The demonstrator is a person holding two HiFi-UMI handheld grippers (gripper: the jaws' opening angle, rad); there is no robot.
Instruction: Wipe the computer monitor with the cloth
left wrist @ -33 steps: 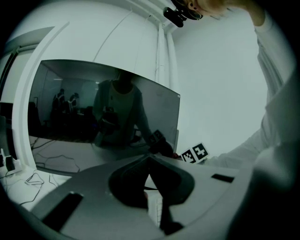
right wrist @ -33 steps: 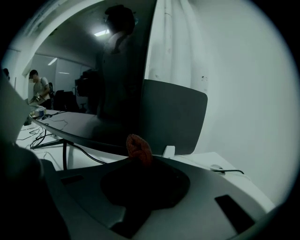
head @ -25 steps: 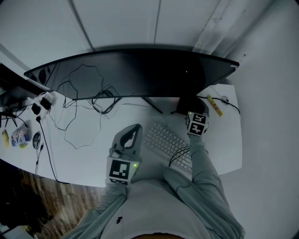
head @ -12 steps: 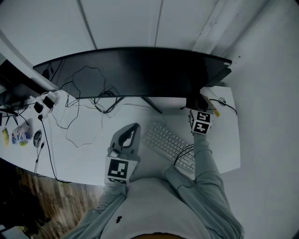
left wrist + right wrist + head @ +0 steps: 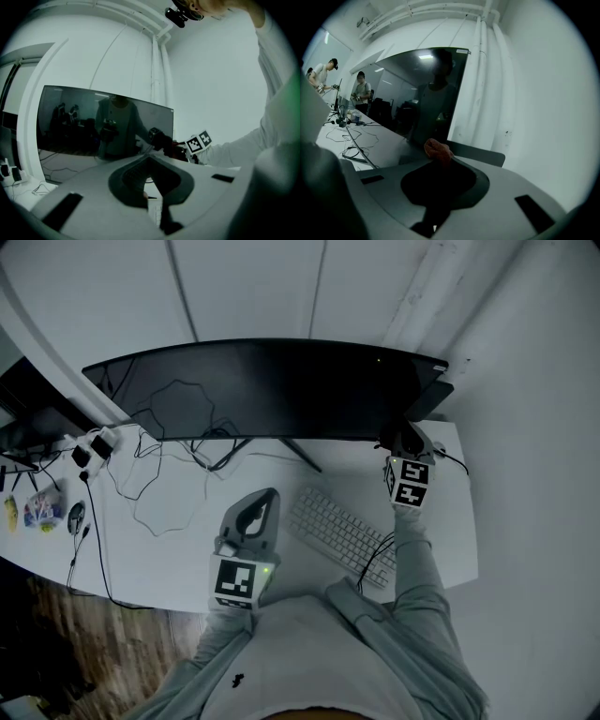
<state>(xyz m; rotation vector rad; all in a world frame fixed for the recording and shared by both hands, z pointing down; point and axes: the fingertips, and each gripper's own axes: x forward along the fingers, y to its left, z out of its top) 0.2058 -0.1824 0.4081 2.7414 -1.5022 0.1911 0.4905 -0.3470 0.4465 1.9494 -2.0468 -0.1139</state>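
Observation:
The wide curved black monitor (image 5: 272, 390) stands across the back of the white desk (image 5: 169, 554); its dark screen (image 5: 426, 89) reflects the room. My right gripper (image 5: 405, 444) is at the screen's lower right corner, shut on a reddish-brown cloth (image 5: 438, 150) that bulges from between the jaws right against the screen. In the head view the cloth is too dark to make out. My left gripper (image 5: 269, 495) rests low over the desk in front of the monitor (image 5: 103, 122), jaws together with nothing between them.
A white keyboard (image 5: 342, 535) lies slanted between the two grippers. Loose black cables (image 5: 159, 474) and plugs (image 5: 89, 448) sprawl over the desk's left half. The monitor's stand legs (image 5: 300, 454) reach forward. The desk ends just right of the right gripper; white walls stand behind.
My right gripper has slid rightward and up with the cloth, from under the screen's lower edge to its right corner. The left gripper has stayed put.

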